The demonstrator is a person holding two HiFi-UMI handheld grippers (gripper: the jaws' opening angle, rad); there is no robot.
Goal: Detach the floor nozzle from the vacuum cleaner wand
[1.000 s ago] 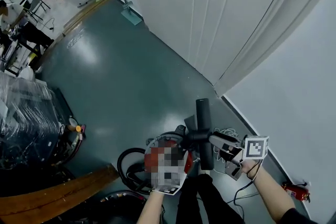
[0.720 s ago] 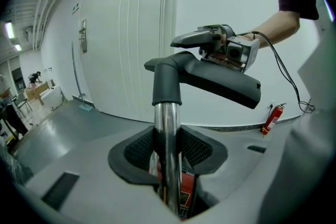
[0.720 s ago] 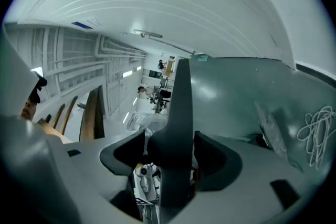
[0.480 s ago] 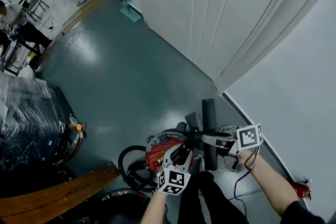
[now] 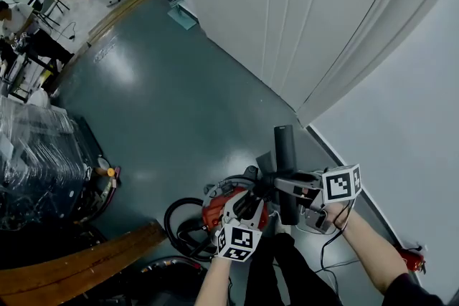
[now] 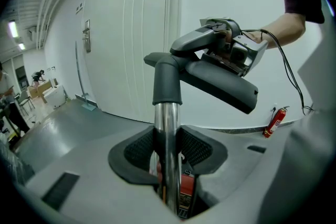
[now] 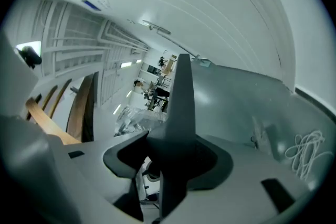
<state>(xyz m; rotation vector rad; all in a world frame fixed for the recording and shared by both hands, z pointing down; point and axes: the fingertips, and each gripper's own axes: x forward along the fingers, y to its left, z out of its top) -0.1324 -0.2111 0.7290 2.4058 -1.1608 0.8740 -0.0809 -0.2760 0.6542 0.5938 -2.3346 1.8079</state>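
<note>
The vacuum's chrome wand [image 6: 167, 134] stands up between the pads of my left gripper [image 6: 168, 157], which is shut on it. In the head view my left gripper [image 5: 247, 204] is above the red vacuum body [image 5: 214, 210]. The dark grey floor nozzle [image 6: 220, 81] sits on the wand's top end and shows as a long bar [image 5: 285, 172] in the head view. My right gripper [image 5: 288, 188] holds the nozzle's neck from the right. In the right gripper view the nozzle [image 7: 181, 107] fills the gap of that gripper [image 7: 173, 165], whose jaws are closing on it.
A black hose [image 5: 179, 226] coils beside the vacuum body. A white panelled wall [image 5: 287, 18] runs close on the right, with a red fire extinguisher [image 5: 409, 259] at its foot. A wooden plank [image 5: 79, 265] and a plastic-wrapped stack [image 5: 36, 168] lie to the left.
My right gripper has shifted a little to the left along the nozzle and turned slightly. The left gripper and the wand have stayed where they were.
</note>
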